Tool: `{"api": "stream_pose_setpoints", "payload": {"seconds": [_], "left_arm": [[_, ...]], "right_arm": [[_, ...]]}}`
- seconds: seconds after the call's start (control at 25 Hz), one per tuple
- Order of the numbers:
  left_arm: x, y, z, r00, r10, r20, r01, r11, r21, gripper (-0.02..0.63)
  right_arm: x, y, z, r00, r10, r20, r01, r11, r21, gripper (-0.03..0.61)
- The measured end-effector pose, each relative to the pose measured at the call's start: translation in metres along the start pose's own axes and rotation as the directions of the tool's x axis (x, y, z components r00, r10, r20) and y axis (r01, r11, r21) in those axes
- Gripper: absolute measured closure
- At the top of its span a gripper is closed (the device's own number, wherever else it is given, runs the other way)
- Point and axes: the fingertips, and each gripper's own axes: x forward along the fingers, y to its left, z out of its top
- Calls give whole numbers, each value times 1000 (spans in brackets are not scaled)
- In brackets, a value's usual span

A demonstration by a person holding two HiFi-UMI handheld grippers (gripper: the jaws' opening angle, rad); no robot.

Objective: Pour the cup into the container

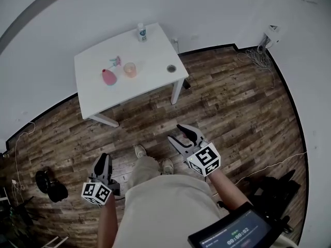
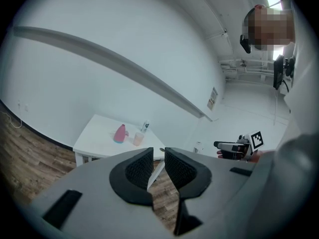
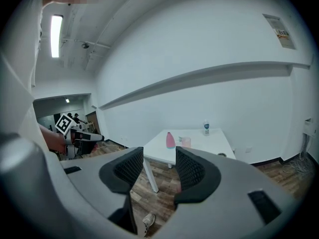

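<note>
Cup point(image 1: 130, 70): upright at mid-counter, a little toward the near edge; what it holds is too small to tell.
Container point(image 1: 108, 77): pink and tapering upward, just beside the cup toward the left edge, not touching it.
Fingers point(image 1: 190, 133): on the left gripper point(image 1: 103, 159) and the right gripper point(image 1: 175, 132) they are narrow, nearly together, holding nothing. Both grippers hang over the floor, well short of the counter point(image 1: 150, 50).
Risk, grasp: fingers that arrive this narrow would likely shove or tip the cup instead of straddling it.
Risk, neighbours: a finger on the container's side has little gap and may knock the container. A small teal-and-pink thing point(image 1: 115, 61) stands close behind.
Risk, pour: the tapered top suggests a small mouth, so a fast tilt could spill onto the counter.
Edges: the bottle point(image 1: 141, 32) stands at the far edge and a round thing point(image 1: 171, 68) near the right edge, both apart from the cup.
Room: there is bare floor up to the near edge. The cables point(image 1: 253, 56) to the right and the dark gear point(image 1: 50, 185) to the left lie well off the path.
</note>
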Motion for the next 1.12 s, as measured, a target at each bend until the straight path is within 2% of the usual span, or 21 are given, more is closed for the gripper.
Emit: {"api": "stream_pose_setpoints", "payload": {"seconds": [0.48, 1.12], "left_arm": [[56, 71, 63, 996, -86, -22, 87, 996, 28, 549], [81, 160, 86, 988, -150, -29, 150, 989, 7, 549]], "right_arm": [[83, -9, 43, 998, -69, -15, 69, 997, -19, 393], [183, -6, 54, 992, -114, -50, 112, 993, -43, 393]]}}
